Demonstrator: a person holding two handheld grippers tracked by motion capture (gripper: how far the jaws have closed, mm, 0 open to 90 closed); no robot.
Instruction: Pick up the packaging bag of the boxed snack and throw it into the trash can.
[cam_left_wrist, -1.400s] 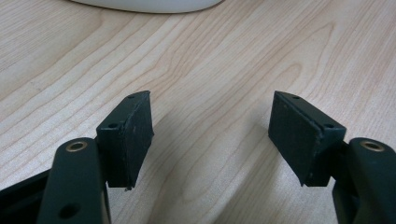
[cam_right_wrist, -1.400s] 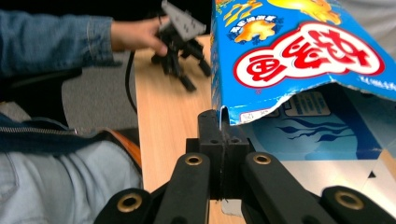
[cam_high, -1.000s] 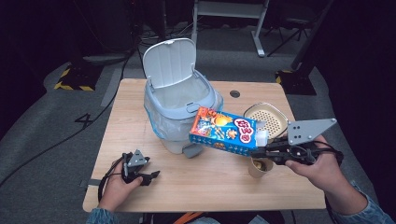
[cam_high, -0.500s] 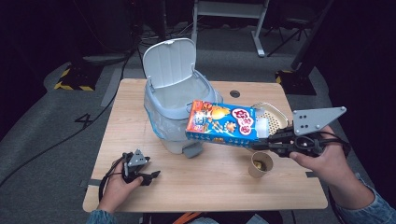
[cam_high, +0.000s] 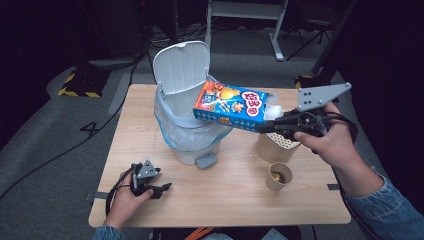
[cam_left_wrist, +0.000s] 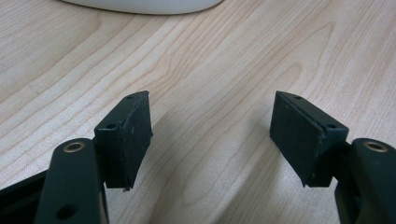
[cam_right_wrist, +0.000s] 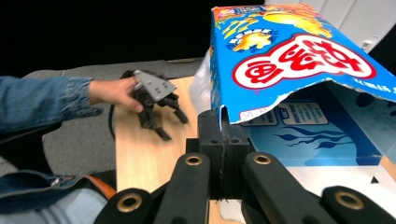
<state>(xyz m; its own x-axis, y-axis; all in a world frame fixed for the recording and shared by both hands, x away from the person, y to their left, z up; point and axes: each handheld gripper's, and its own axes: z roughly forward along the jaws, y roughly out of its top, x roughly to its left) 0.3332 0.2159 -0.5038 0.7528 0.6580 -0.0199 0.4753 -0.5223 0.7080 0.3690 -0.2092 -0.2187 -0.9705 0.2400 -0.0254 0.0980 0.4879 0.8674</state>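
Observation:
A blue snack box (cam_high: 231, 106) with red and orange print hangs in the air over the rim of an open grey pedal bin (cam_high: 185, 125), whose lid (cam_high: 181, 67) stands up. My right gripper (cam_high: 264, 127) is shut on the box's torn end, and in the right gripper view the box (cam_right_wrist: 299, 70) rises from the closed jaws, with the gripper (cam_right_wrist: 223, 140) pinching its edge. My left gripper (cam_high: 162, 189) rests on the table's front left, open, with bare wood between its pads (cam_left_wrist: 130, 135).
A tan paper bowl (cam_high: 274, 146) stands under my right hand, and a small paper cup (cam_high: 278, 176) sits in front of it. The wooden table (cam_high: 225, 205) has free room along its front. A clear liner bag (cam_high: 170, 130) hangs over the bin's rim.
My right gripper has carried the box up and to the left, from beside the bin to above its opening. The left gripper has stayed put.

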